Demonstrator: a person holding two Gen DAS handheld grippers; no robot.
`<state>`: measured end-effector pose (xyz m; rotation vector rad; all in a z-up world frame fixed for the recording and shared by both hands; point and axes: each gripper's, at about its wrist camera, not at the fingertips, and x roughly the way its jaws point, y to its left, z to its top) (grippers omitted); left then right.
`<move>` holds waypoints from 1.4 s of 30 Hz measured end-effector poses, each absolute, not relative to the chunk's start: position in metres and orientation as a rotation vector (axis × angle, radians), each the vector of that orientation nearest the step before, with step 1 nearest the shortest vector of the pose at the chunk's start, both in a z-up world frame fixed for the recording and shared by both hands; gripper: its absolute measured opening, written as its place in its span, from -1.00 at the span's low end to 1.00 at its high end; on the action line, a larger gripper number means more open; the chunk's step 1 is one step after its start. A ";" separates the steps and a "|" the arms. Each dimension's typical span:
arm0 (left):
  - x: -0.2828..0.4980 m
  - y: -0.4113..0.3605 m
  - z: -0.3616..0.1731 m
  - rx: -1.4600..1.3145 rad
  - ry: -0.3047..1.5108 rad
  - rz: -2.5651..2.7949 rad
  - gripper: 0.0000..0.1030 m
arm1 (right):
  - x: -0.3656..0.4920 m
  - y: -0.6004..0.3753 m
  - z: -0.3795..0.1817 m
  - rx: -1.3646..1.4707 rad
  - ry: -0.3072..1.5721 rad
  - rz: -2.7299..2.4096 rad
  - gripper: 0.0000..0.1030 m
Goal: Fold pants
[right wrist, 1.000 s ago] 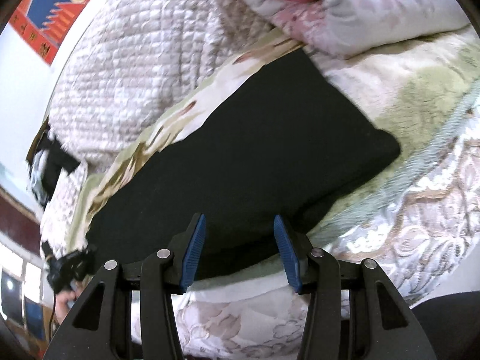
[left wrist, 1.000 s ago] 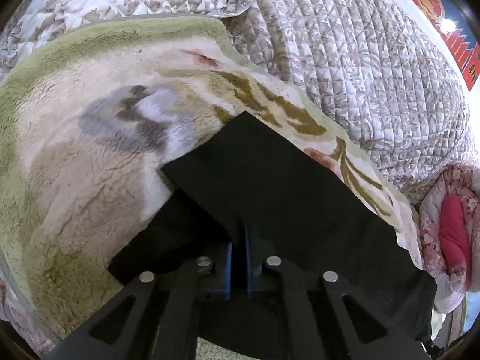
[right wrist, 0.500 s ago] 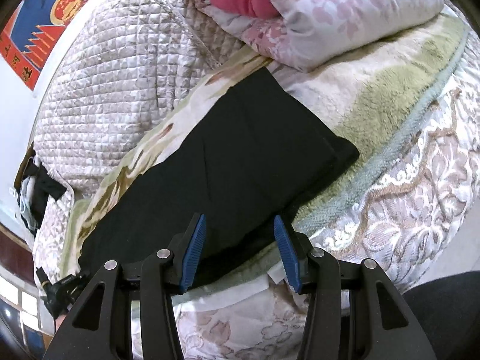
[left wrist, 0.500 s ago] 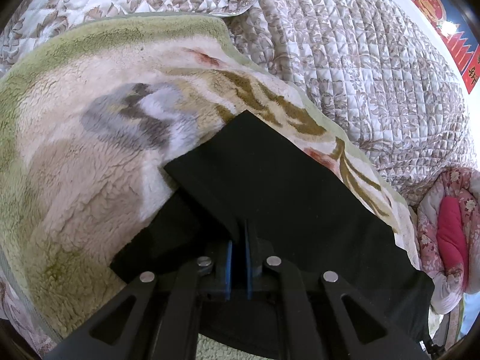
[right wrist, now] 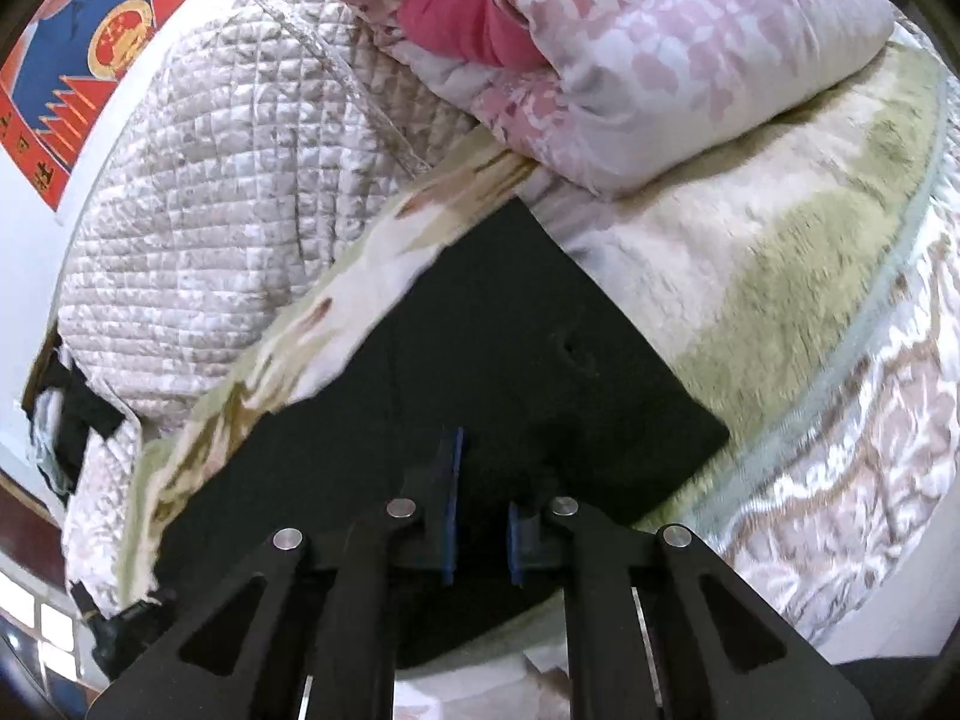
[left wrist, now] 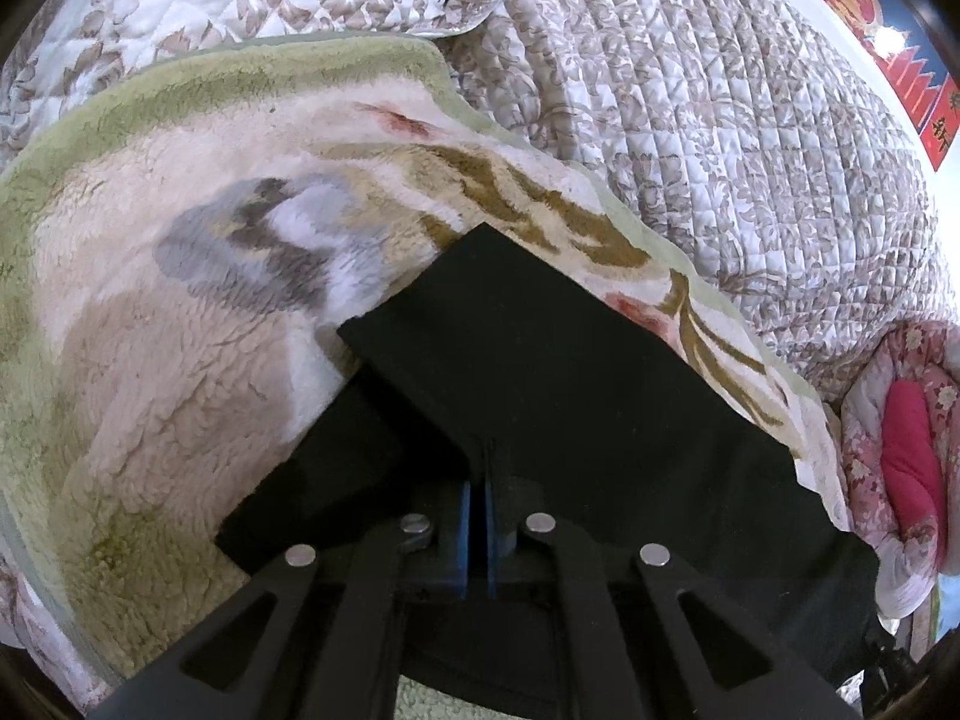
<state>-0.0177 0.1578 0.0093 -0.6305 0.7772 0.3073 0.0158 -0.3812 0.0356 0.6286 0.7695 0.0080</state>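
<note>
A: Black cloth, the pants (left wrist: 576,396), lie long and flat on a fleece blanket (left wrist: 150,372) with a green border and leaf pattern. The blanket covers a bed with a quilted floral cover (left wrist: 720,150).

B: And the left gripper (left wrist: 477,480)?

A: Pinched tight on an edge of the pants. Its blue pads meet with only a thin fold of black fabric between them. From that pinch a lifted layer spreads away, and a lower black layer lies on the fleece to the left.

B: The right gripper (right wrist: 480,516)?

A: Its jaws have just been closing, and a narrow gap remains between the blue pads (right wrist: 451,516). It sits low over the pants (right wrist: 510,360), at the near edge by the corner. Fabric seems to run between the fingers, but black on black and some blur there mean I cannot tell whether the pads press on it.

B: What else is around?

A: In the right view a pink floral duvet (right wrist: 660,60) is bundled beyond the far end of the pants, resting on the blanket (right wrist: 780,252). A red and blue poster (right wrist: 90,60) hangs on the white wall at upper left.
</note>
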 end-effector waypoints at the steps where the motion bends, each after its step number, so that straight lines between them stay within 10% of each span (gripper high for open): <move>1: -0.021 0.159 0.014 -0.630 0.764 0.305 -0.92 | 0.015 -0.381 0.042 0.621 0.752 0.019 -0.80; 18: -0.049 0.138 0.017 -0.491 0.807 0.336 -0.90 | 0.019 -0.397 0.030 0.599 0.888 -0.085 -0.80; 42: -0.030 0.103 0.027 -0.299 0.887 0.294 -0.60 | 0.028 -0.334 0.061 0.169 0.769 -0.098 -0.30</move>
